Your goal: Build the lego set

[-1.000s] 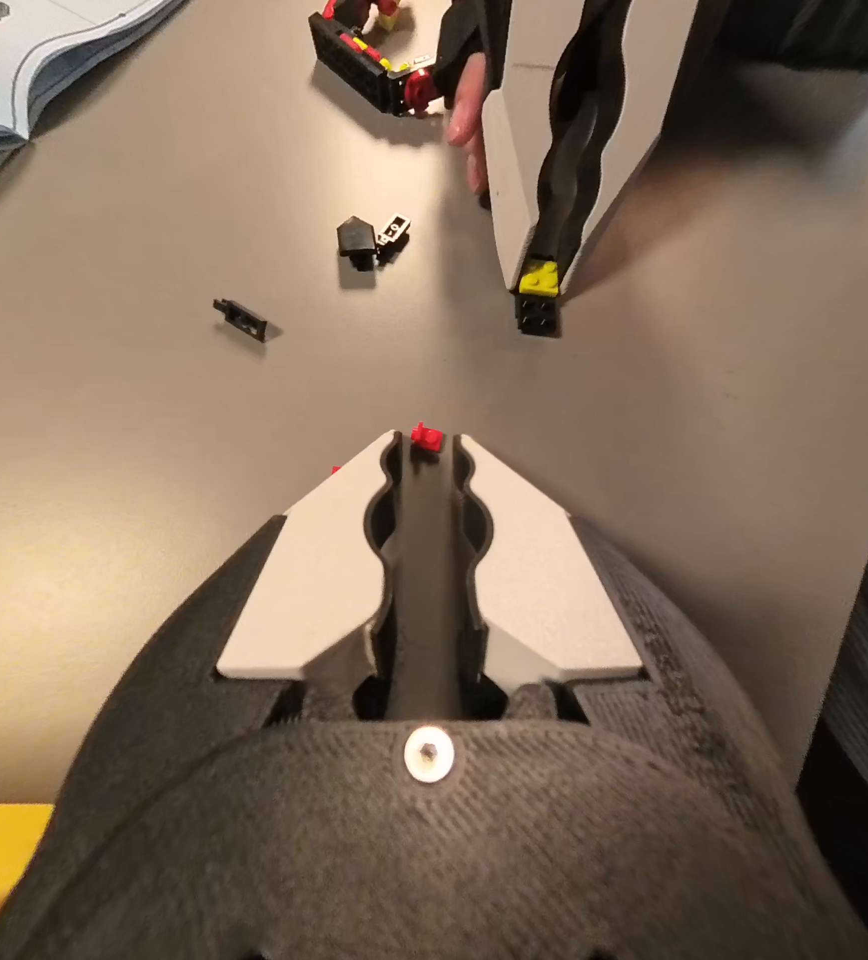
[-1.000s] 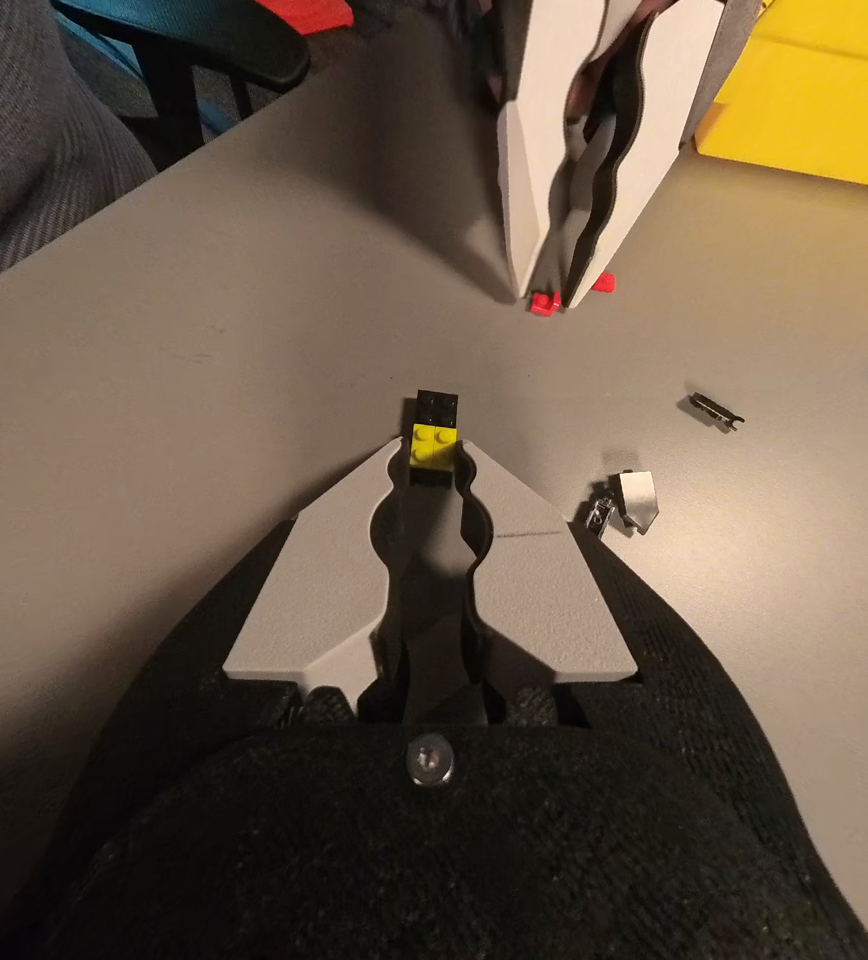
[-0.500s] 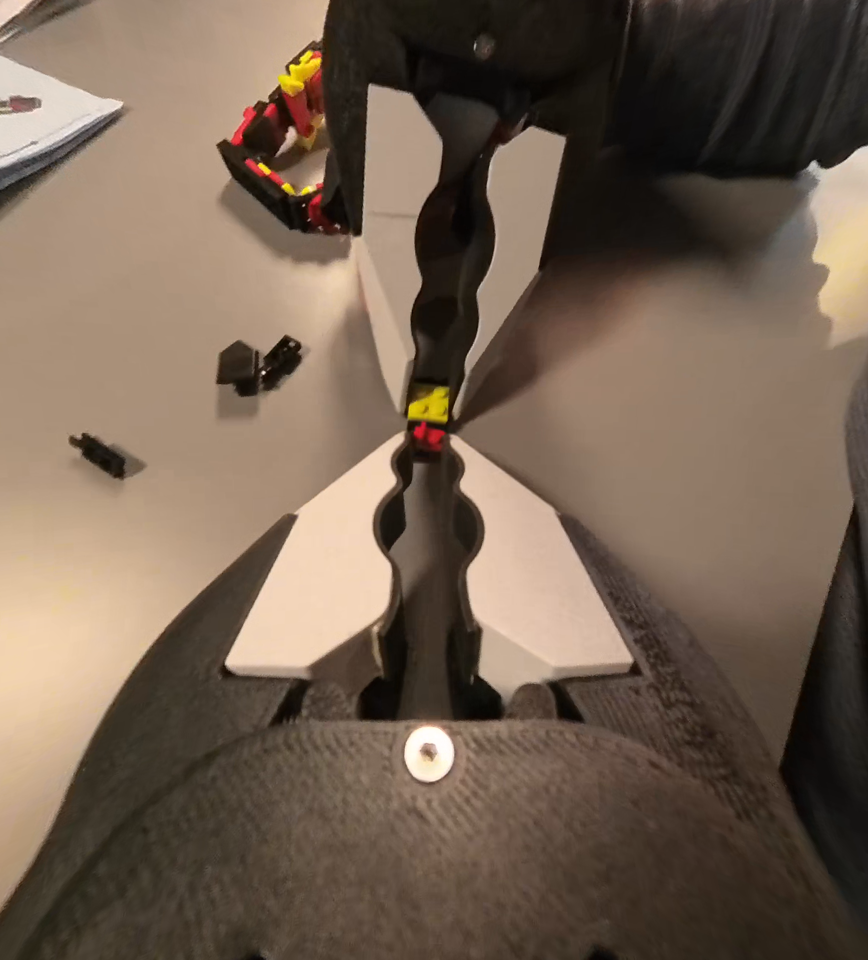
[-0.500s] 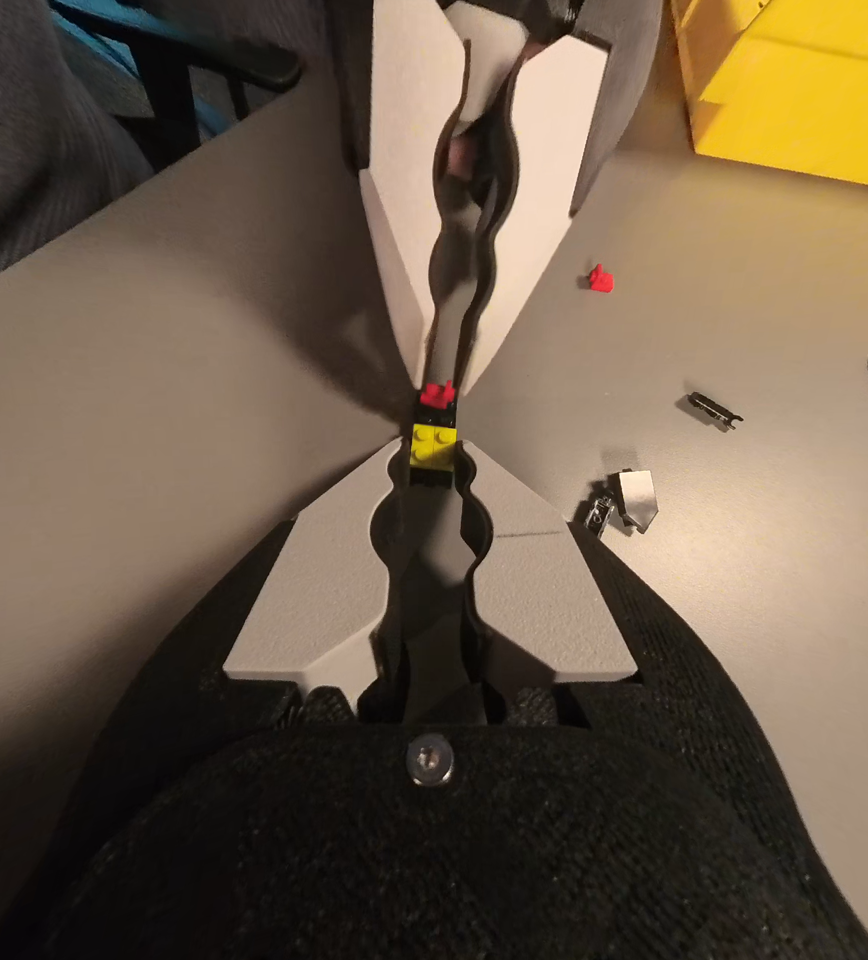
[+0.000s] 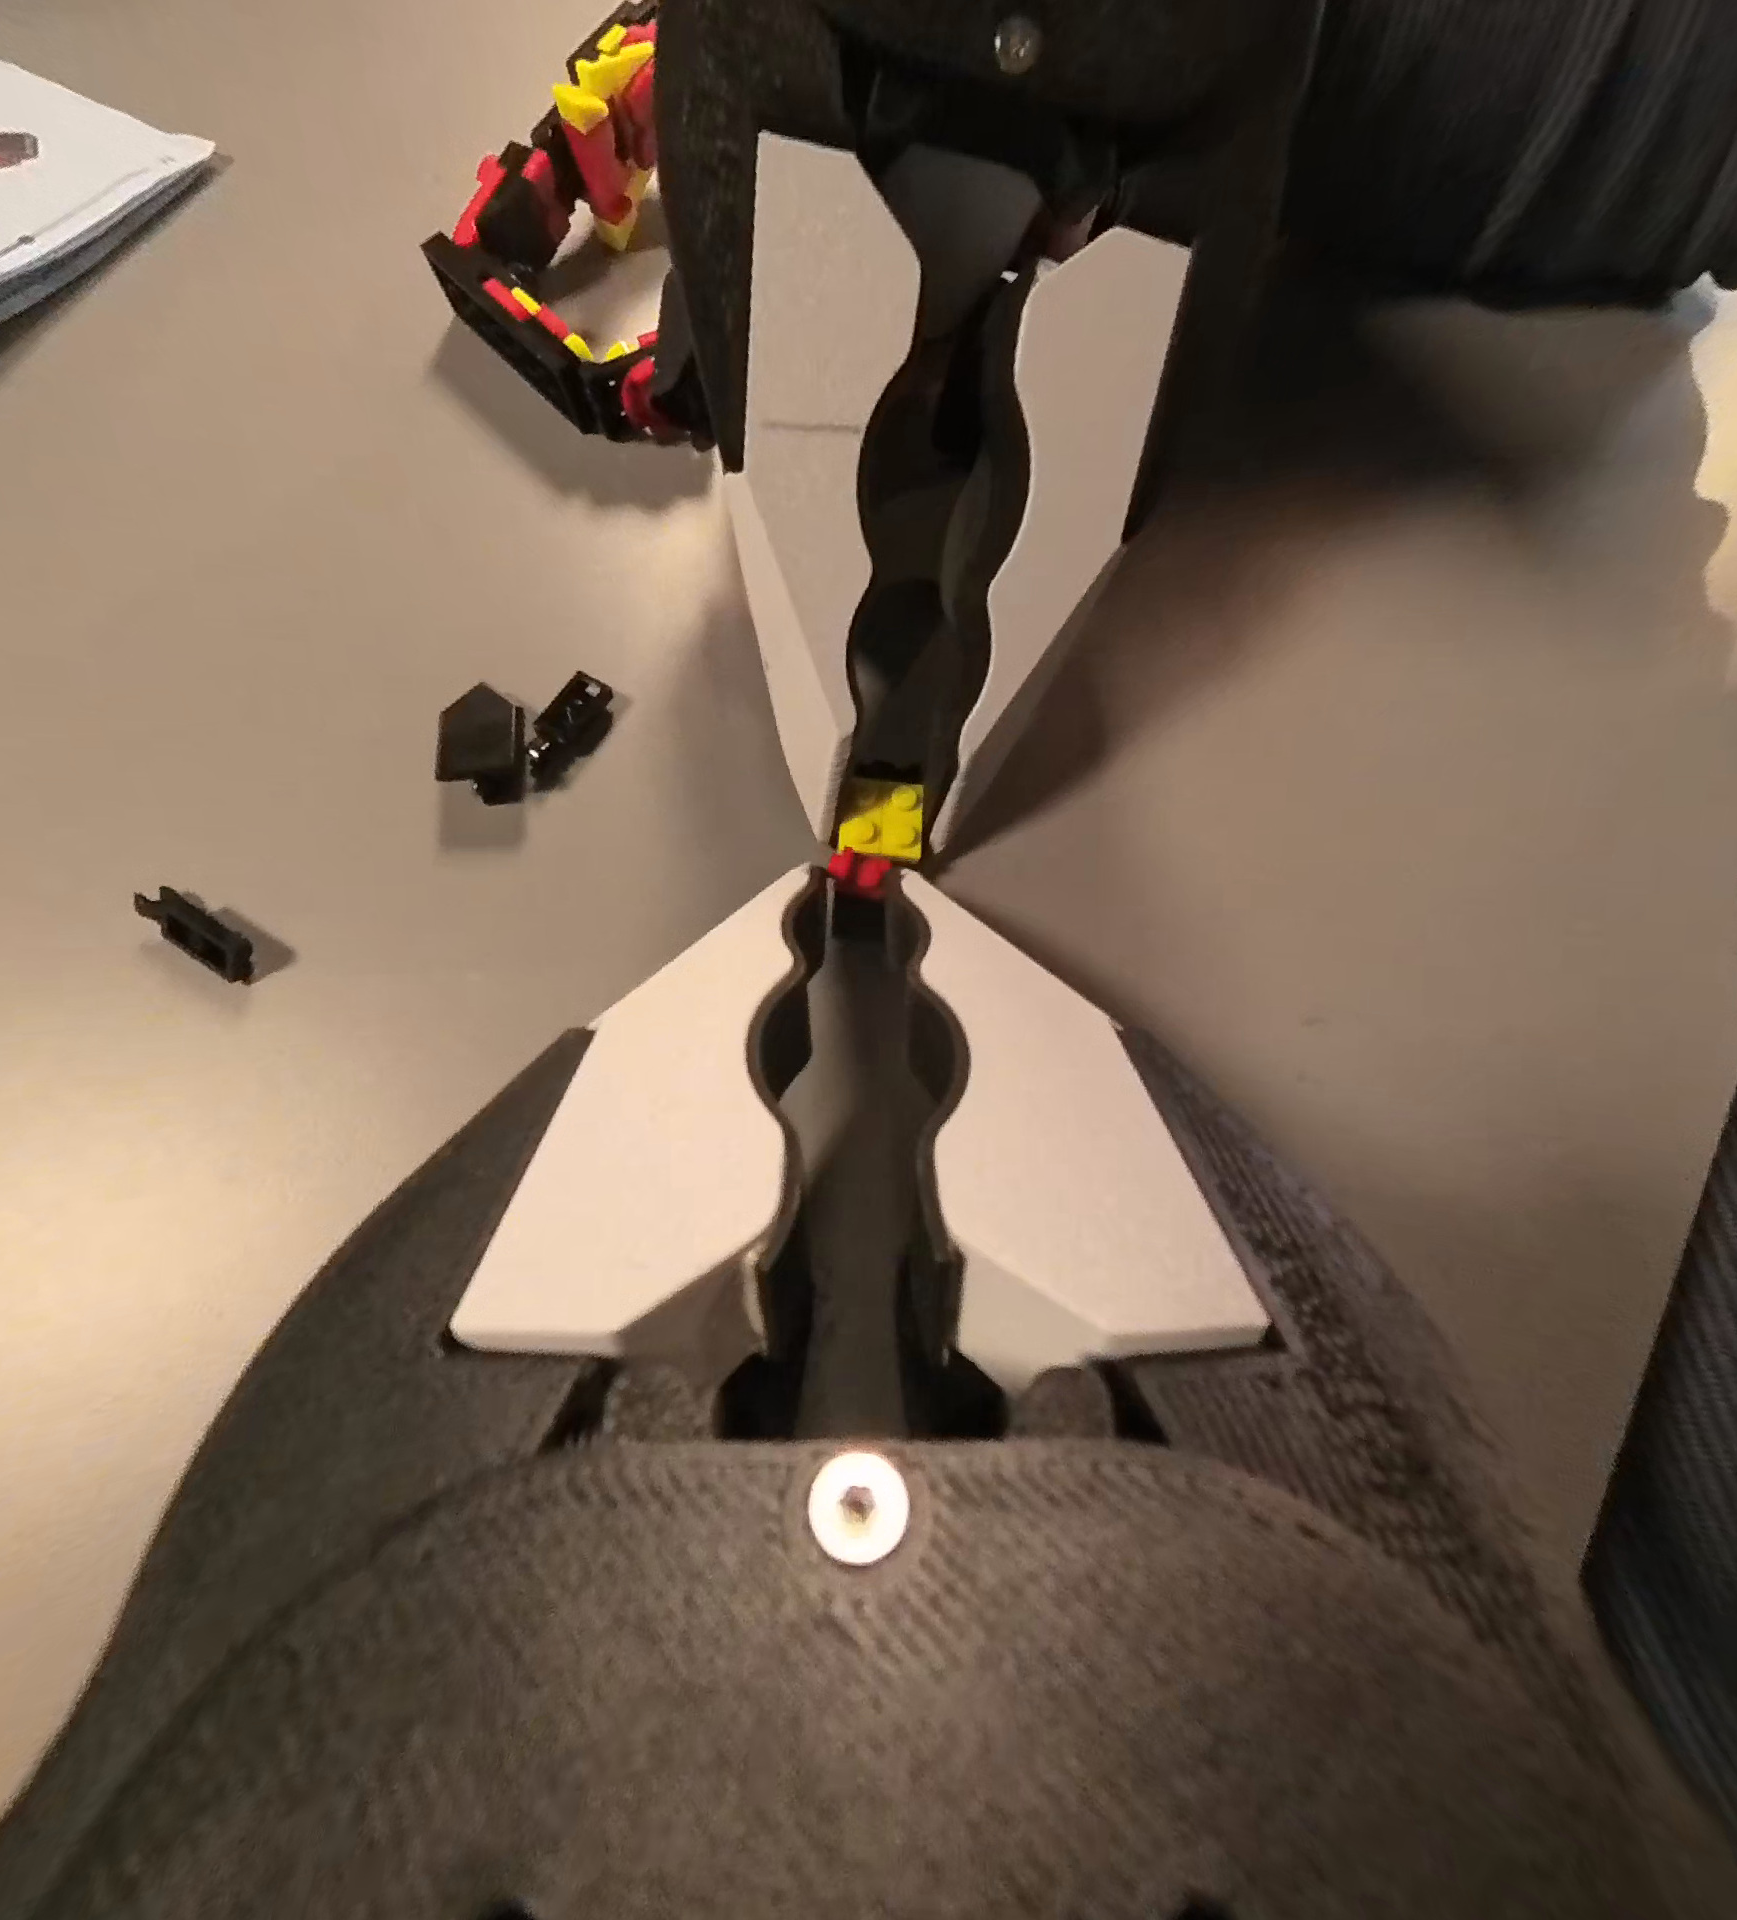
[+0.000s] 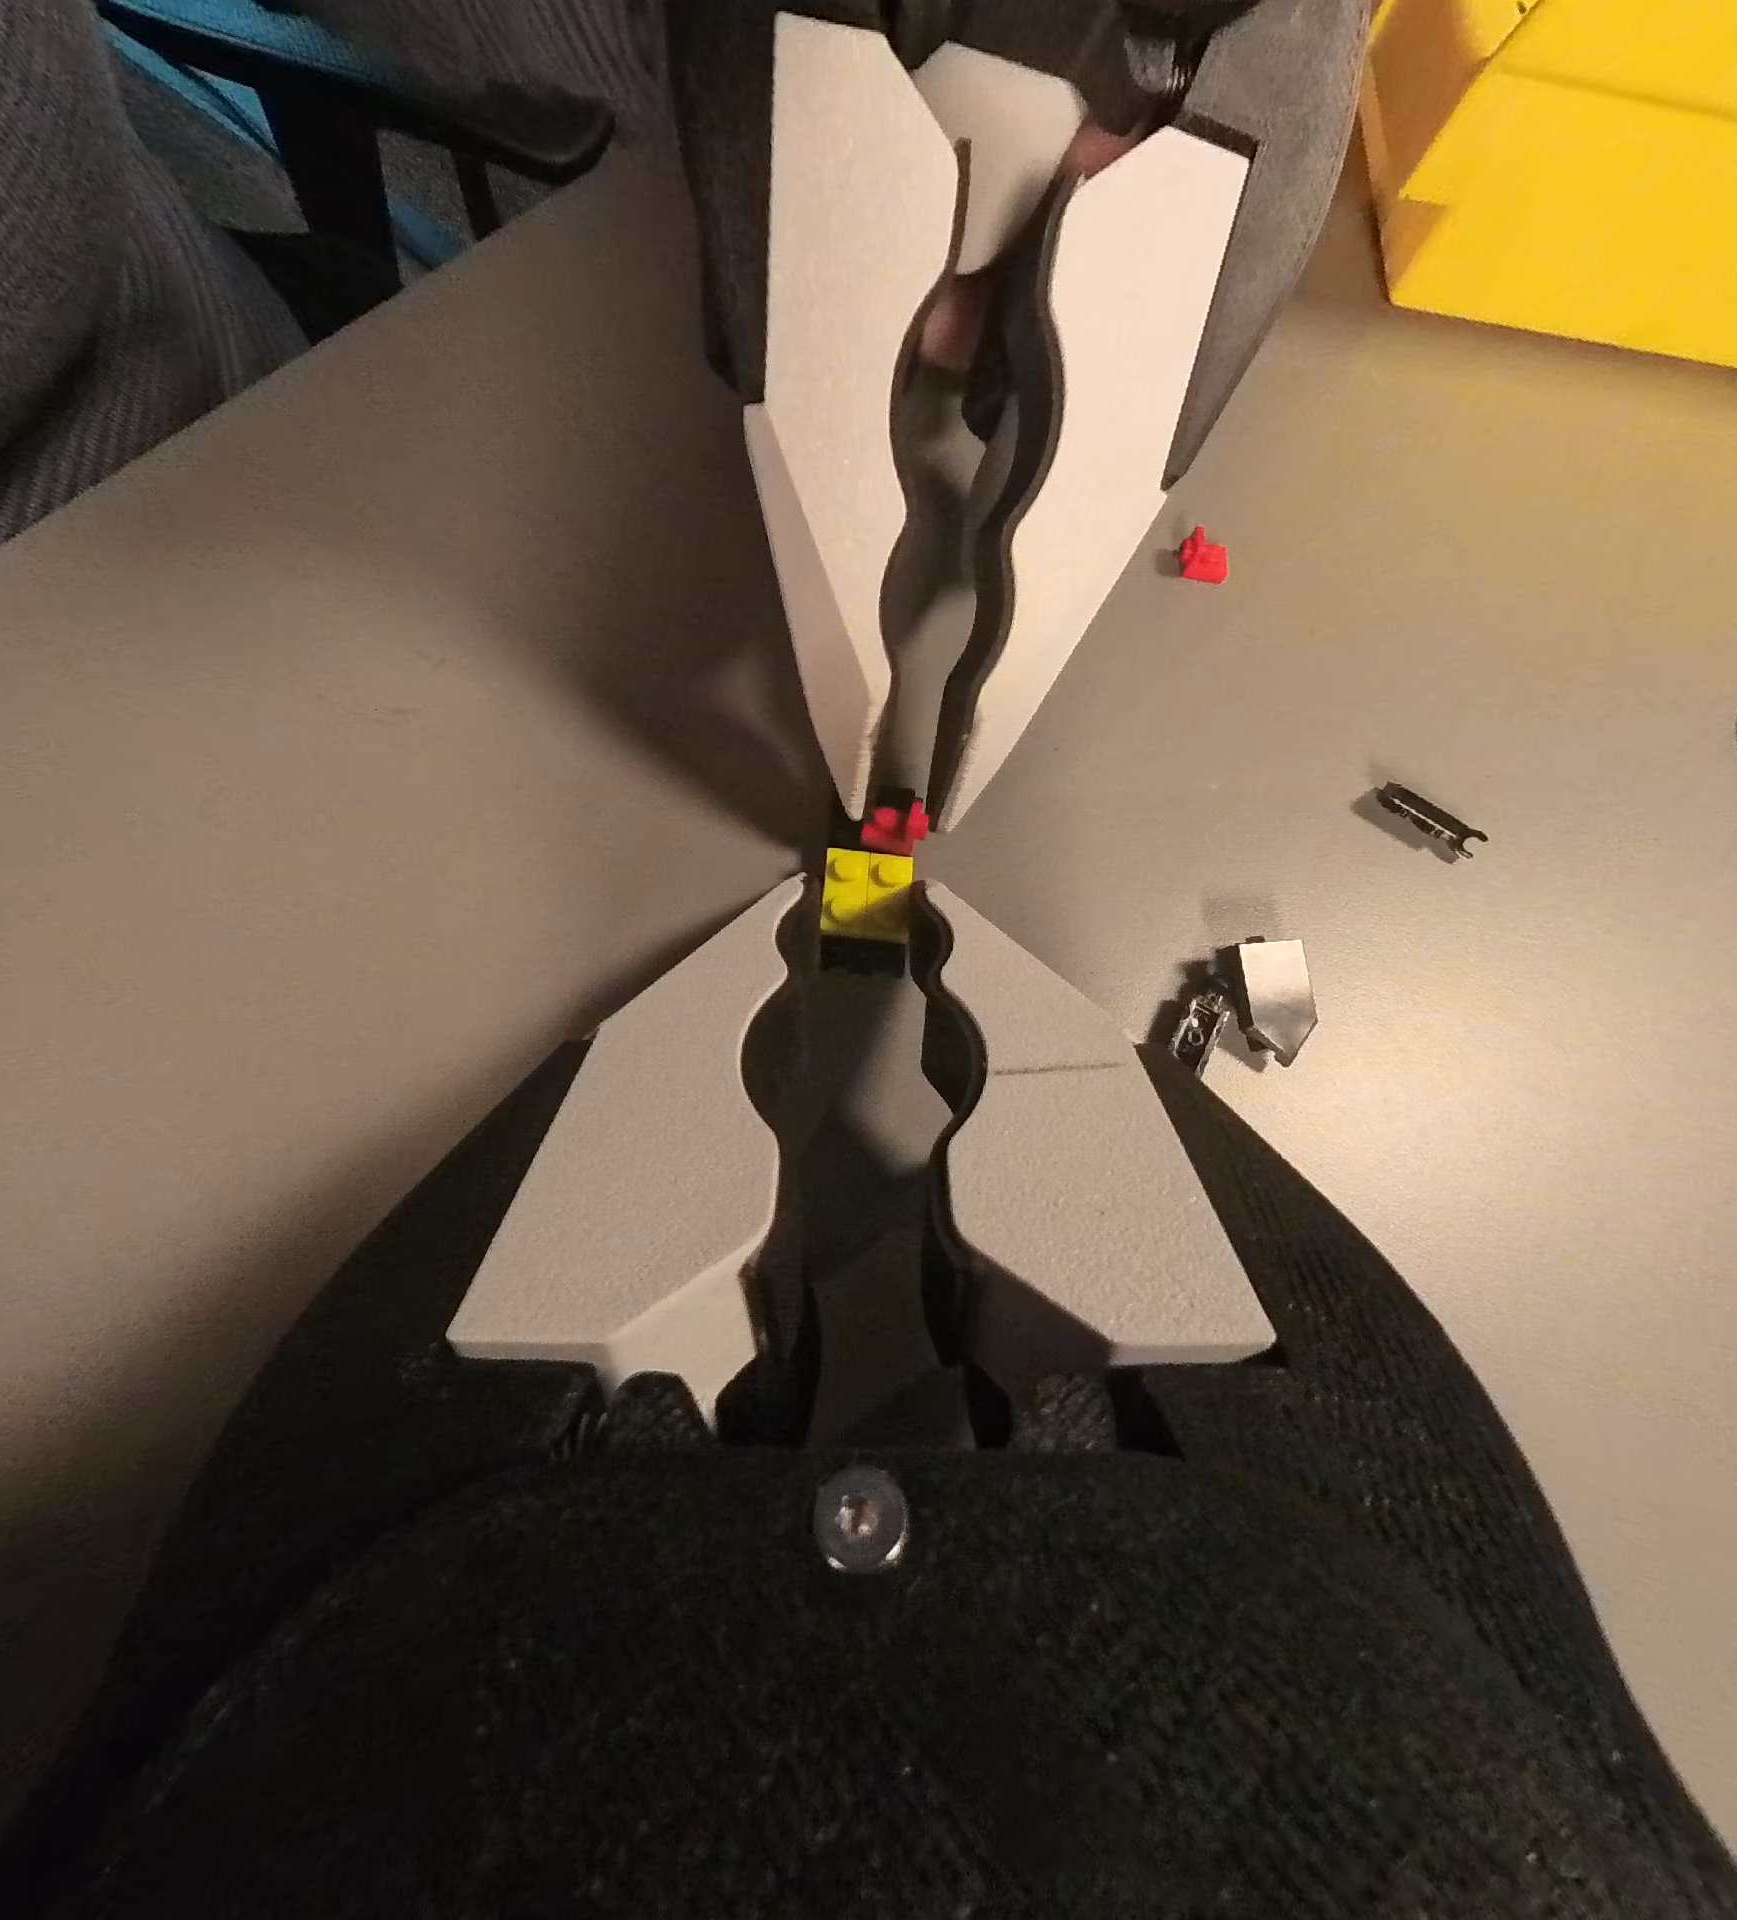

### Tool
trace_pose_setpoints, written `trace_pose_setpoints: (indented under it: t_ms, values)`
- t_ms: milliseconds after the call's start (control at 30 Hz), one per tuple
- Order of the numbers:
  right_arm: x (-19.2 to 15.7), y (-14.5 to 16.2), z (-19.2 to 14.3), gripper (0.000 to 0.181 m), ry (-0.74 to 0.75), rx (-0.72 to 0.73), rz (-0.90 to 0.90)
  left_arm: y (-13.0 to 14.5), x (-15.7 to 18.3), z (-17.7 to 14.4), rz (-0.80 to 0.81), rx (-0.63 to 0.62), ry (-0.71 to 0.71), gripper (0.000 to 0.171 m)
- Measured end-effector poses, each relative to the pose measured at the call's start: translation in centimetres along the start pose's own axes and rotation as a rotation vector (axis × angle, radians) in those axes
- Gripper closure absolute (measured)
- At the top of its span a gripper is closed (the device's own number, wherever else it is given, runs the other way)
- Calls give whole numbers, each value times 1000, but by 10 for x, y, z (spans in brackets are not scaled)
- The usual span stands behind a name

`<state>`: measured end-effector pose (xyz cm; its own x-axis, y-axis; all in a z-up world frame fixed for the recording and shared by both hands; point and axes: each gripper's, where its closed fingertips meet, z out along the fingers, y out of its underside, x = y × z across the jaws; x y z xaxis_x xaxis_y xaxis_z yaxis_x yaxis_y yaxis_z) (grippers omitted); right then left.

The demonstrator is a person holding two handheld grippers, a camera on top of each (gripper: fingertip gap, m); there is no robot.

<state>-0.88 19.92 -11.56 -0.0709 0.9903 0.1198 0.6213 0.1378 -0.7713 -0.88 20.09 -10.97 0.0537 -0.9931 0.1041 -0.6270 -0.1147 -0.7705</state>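
My left gripper (image 5: 859, 896) is shut on a small red piece (image 5: 859, 871). My right gripper (image 6: 864, 902) is shut on a yellow and black brick stack (image 6: 864, 891). The two grippers meet tip to tip above the grey table. The red piece (image 6: 893, 826) touches the black far end of the stack, right beside the yellow brick (image 5: 883, 821). The right gripper (image 5: 890, 831) comes down from the top of the left wrist view. The left gripper (image 6: 895, 821) does the same in the right wrist view. How far the red piece is seated is hidden by the fingertips.
A partly built black, red and yellow model (image 5: 552, 281) lies behind the right gripper, near an open instruction booklet (image 5: 12, 208). Loose black pieces (image 5: 477, 743) (image 5: 194, 935) lie to the left. A spare red piece (image 6: 1202, 561), black clip (image 6: 1430, 826), slope piece (image 6: 1274, 997) and yellow box (image 6: 1622, 177) are nearby. Only a small space, under 4 cm, lies between the two pairs of fingers.
My left gripper took the red piece off the table and both grippers moved together. The red piece now meets the brick stack; a second red piece stays on the table.
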Motion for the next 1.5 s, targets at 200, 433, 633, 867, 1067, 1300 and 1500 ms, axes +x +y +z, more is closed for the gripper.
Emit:
trace_pose_setpoints:
  t_ms: [200,433,633,867,1067,1300,1500]
  values:
    - [0,0,0,166,0,0,0,2,1,0,-14,-13,-3,153]
    - [0,0,0,166,2,1,-2,8,6,0,-41,-23,38,139]
    - [2,-4,-4,167,7,34,10,4,9,3,-45,-2,52,139]
    - [2,-7,-7,167,5,68,20,2,6,5,-58,4,27,149]
    - [2,-9,-8,167,3,80,18,-1,5,5,-56,19,22,155]
    - [14,-8,-12,134,222,75,-107,-4,-4,-1,-170,64,40,155]
    - [15,-19,-8,139,502,33,-566,-3,-6,-1,-244,60,84,155]
